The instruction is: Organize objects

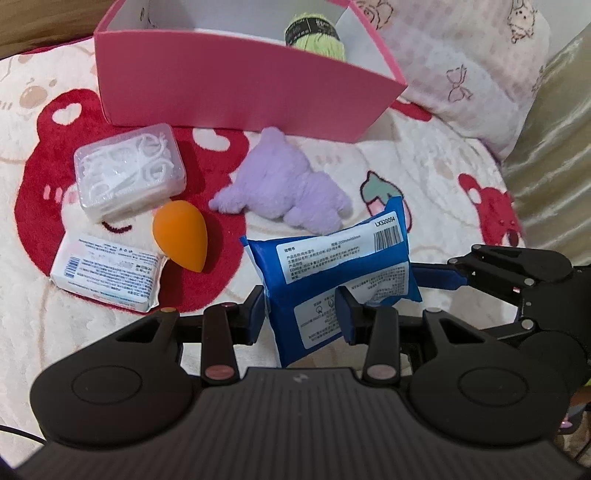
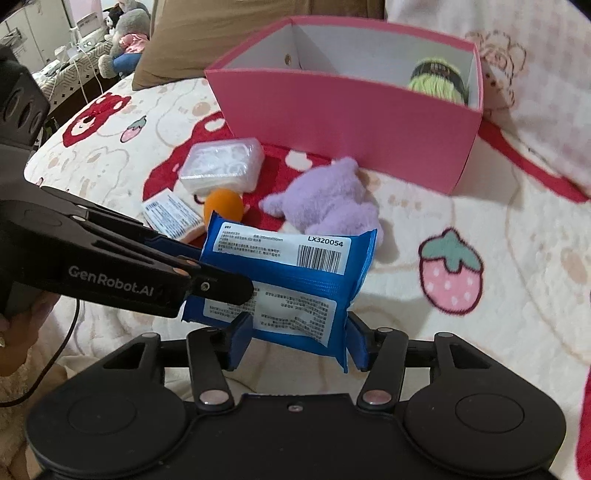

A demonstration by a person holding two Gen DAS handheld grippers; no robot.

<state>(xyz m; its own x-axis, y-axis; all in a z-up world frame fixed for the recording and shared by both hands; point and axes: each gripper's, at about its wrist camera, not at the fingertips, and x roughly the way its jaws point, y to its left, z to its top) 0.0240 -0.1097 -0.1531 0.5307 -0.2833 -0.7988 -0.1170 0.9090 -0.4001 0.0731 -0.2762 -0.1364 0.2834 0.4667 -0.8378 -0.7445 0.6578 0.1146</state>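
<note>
From the left wrist camera, the left gripper (image 1: 301, 314) pinches the lower part of a blue wipes pack (image 1: 332, 273), its blue pads pressing the pack from either side, and the pack is lifted off the bed blanket (image 1: 424, 192). The right gripper (image 1: 436, 275) reaches in from the right, and its blue finger touches the pack's right edge. Beyond lie a purple plush toy (image 1: 280, 188), an orange makeup sponge (image 1: 181, 238), a clear plastic box (image 1: 129, 171) of white floss picks and a white packet (image 1: 107, 275); the sponge touches the packet. Behind them stands an open pink box (image 1: 236, 81) with a ball of green yarn (image 1: 317, 35) in its right corner. From the right wrist camera, the right gripper (image 2: 299, 341) has its pads spread to either side of the same blue wipes pack (image 2: 288, 273), close against its edges; whether they squeeze it I cannot tell. The left gripper (image 2: 221, 286) comes in from the left and clamps the pack's left end. The pink box (image 2: 351, 122) sits farther back on the blanket (image 2: 517, 295), with the yarn (image 2: 439, 83) inside.
</note>
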